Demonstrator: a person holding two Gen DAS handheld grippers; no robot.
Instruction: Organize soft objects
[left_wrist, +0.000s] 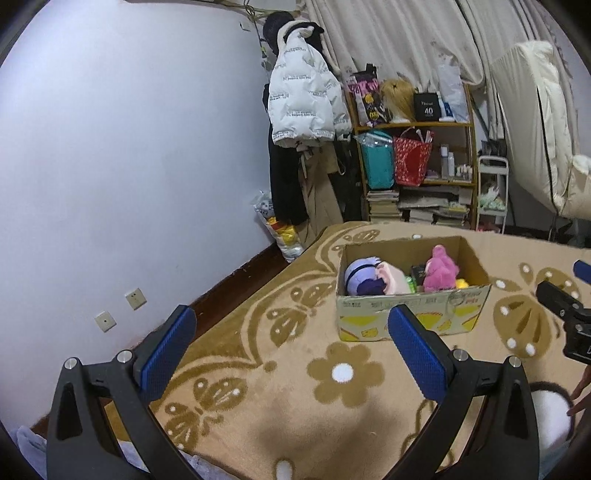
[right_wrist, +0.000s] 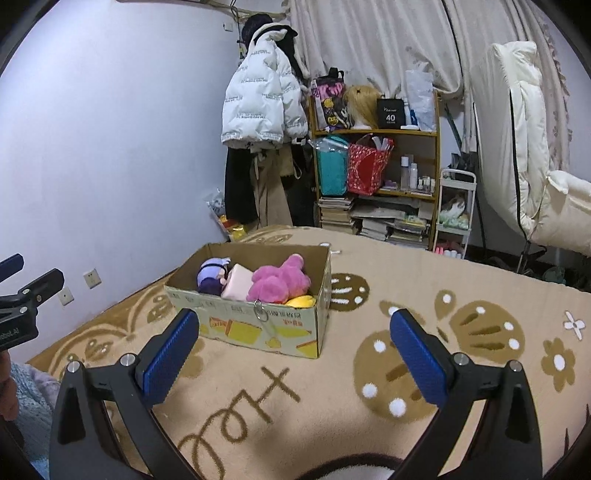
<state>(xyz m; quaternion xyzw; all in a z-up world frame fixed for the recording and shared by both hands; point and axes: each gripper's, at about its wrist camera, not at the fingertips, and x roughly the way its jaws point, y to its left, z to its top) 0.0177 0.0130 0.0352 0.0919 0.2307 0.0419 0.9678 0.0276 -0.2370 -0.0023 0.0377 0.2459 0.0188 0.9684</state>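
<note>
Cardboard box (right_wrist: 255, 317) sitting on a tan blanket (right_wrist: 369, 369) with brown flowers, pink plush toy (right_wrist: 280, 278), purple doll (right_wrist: 210, 278) and yellow toy (right_wrist: 301, 301) inside it, left gripper (left_wrist: 291, 345) wide open holding nothing, right gripper (right_wrist: 291, 349) wide open holding nothing

Pink plush toy (right_wrist: 280, 278); tan blanket (right_wrist: 369, 369) with brown flowers.

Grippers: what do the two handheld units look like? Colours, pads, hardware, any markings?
Both match: the left gripper and right gripper have black, angular finger arms with triangular cut-outs, silver round pivot bolts, and fingers faced with blue textured rectangular pads. In the right wrist view, the left unit's black body at the frame edge carries partly cut-off white lettering. No cables visible. A light blue fuzzy sleeve shows beside it.
</note>
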